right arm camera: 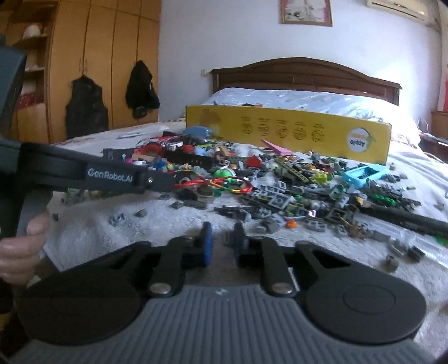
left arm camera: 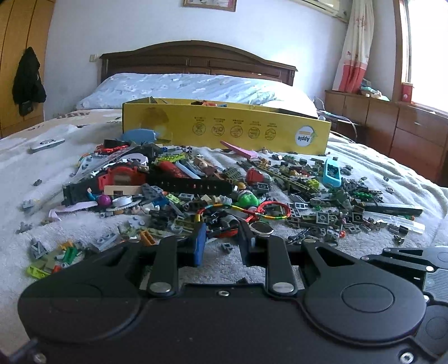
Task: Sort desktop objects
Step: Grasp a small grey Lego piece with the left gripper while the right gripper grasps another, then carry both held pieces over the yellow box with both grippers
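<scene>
My own housing blocks the near strip of the bed [left arm camera: 84, 224] in both views, so whatever lies right under me is hidden. The yellow box [left arm camera: 224, 131] shows me only its outer wall; just a few scraps poke above the rim, too small to name. On that wall the round icons and the upside-down print beside them are too small to read. The far bricks in the toy pile [left arm camera: 322, 196] merge into specks. The left edge of the right-wrist view cuts off my other hand [right arm camera: 19, 252], and the framed picture [right arm camera: 306, 12] is cropped at the top.
</scene>
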The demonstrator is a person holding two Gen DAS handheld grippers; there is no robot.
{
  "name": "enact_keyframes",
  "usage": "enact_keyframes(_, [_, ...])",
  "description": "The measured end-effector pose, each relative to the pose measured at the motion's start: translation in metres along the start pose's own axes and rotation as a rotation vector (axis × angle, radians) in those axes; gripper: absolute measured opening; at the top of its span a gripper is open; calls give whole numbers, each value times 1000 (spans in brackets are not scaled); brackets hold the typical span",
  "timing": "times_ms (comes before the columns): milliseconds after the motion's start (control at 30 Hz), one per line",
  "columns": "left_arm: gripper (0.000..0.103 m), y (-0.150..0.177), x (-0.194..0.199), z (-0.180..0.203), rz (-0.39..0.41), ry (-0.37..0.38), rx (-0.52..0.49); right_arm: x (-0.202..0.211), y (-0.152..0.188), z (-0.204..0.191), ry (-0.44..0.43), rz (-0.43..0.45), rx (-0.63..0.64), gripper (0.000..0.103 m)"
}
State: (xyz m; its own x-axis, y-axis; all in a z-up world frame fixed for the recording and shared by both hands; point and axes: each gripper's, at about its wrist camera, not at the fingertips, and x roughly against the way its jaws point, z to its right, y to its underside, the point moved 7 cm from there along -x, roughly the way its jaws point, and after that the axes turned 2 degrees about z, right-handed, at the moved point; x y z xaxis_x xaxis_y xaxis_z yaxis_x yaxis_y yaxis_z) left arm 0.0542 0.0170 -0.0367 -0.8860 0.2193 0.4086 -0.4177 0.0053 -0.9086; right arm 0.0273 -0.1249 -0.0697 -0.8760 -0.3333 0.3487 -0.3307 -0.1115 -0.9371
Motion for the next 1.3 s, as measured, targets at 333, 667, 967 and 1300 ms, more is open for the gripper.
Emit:
enact_keyframes(333, [23,-9,6,-2,20,-16,-3,1,-16,11,-21,-50,-100,8])
enact_keyframes(667, [23,-25,10,1,44,-25,-18,-15,-39,28,28,-143,-154,8])
enact_keyframes(967, [23,-42,3,-2,46,-31,-1,-21,-60,44,52,-147,-189,8])
enact_keyframes(1300, [23,-58,-11,0,44,-32,-8,-33,-75,53,70,-164,-184,8])
